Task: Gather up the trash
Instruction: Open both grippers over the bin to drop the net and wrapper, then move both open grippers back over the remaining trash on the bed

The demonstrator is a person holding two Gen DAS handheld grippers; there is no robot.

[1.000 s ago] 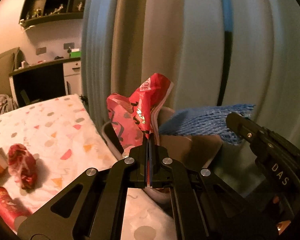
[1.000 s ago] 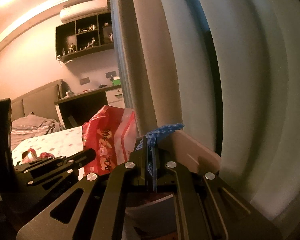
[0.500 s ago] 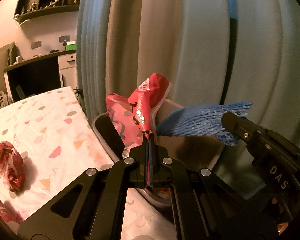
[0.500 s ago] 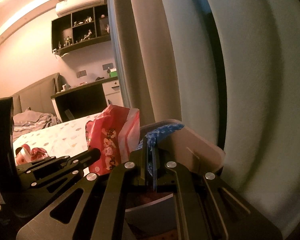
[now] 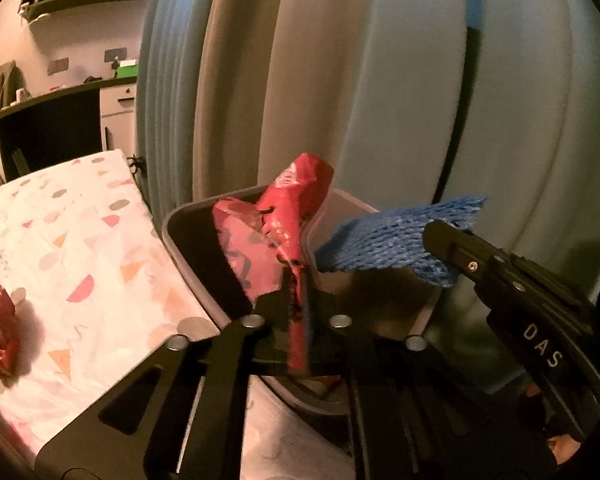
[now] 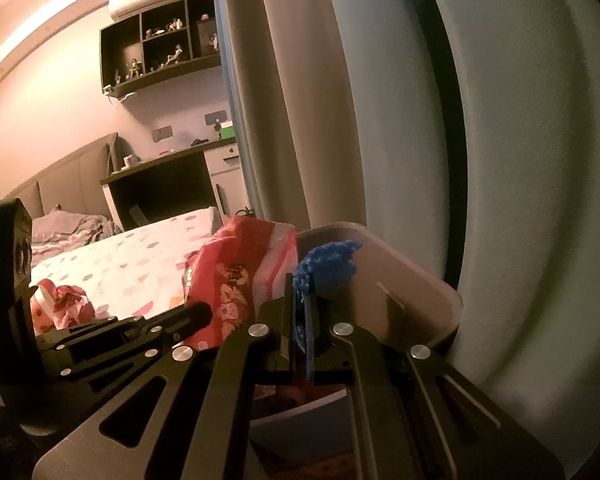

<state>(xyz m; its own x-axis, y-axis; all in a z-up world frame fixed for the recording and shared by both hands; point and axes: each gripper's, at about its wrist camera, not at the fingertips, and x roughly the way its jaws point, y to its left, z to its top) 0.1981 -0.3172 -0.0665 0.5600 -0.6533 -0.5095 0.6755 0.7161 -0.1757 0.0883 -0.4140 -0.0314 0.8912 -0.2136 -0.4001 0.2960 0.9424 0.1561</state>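
Standing upright over the bin (image 5: 188,240), the red wrapper (image 5: 290,216) sits between the left tool's (image 5: 298,292) just-parting jaws (contact unclear); the right tool (image 6: 300,304) clamps blue netting (image 6: 328,260) pointing away.

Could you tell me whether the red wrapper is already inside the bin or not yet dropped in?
Not yet dropped: the red wrapper stands between the left gripper's just-opening jaws, above the bin.

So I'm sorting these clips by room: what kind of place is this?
Most likely a bedroom: an upholstered grey headboard with rumpled bedding, a dark wall shelf of figurines, and long pale curtains beside a spotted-cloth surface.
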